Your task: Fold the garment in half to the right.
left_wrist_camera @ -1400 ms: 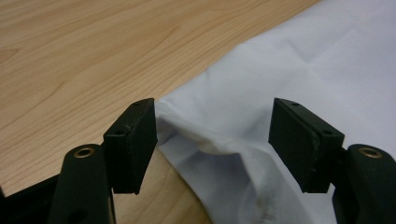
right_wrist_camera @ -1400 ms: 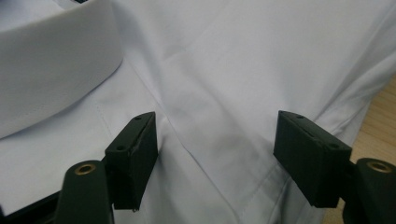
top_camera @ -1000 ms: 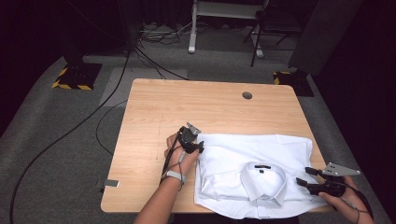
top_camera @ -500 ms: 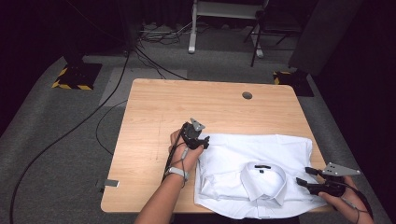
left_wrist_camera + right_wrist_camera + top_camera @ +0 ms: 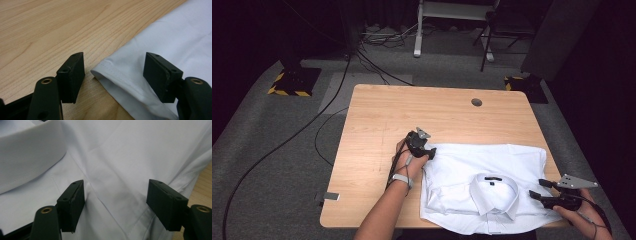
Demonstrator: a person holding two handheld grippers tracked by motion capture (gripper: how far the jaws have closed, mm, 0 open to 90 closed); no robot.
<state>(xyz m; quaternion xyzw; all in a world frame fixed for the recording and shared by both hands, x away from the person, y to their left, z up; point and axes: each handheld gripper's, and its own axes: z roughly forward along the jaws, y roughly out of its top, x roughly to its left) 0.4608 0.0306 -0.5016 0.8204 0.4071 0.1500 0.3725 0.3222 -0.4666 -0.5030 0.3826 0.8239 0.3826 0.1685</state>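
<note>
At worktop's near-right corner, folded shirt [image 5: 492, 185]: L tongs [image 5: 113, 75] wide astride its hem corner, R tongs [image 5: 115, 202] wide over shoulder, nothing held; shallow bite could grab top layer only, undoing fold

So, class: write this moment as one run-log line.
scene: folded white cotton dress shirt on light wooden table | left gripper: open, at shirt's corner | right gripper: open, over shirt beside collar

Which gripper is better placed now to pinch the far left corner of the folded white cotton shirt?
Left. The left gripper has open jaws on either side of the hemmed corner of the folded white cotton shirt on the wooden table. The right gripper, also open, is at the shirt's right side near the collar.
</note>
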